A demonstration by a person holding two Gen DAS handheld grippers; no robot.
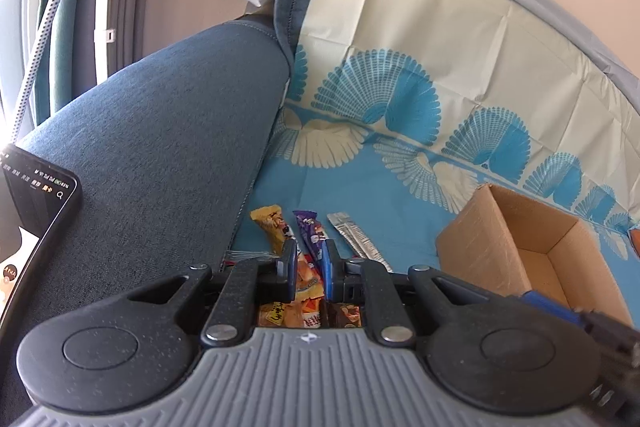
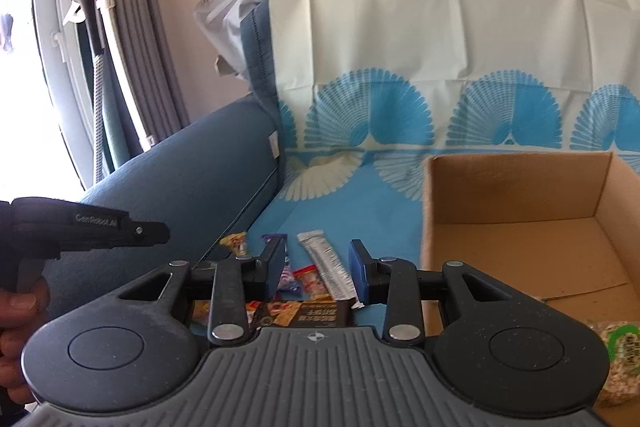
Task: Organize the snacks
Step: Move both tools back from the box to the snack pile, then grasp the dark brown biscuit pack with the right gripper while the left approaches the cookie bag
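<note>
1. Sofa seat (image 2: 360,211), blue patterned cover. Open cardboard box (image 2: 520,227) sits to the right, nothing seen inside it.
2. Snack packets lie in a loose row left of the box, long axes running away from both claws.
3. Right claw (image 2: 316,273): jaws apart, nothing clamped; silver stick pack (image 2: 326,263) lies between them, lengthwise to the fingers. Nearest to the box.
4. Left claw (image 1: 310,265): jaws nearly together over an orange packet (image 1: 306,277); grip itself cannot be told.
</note>
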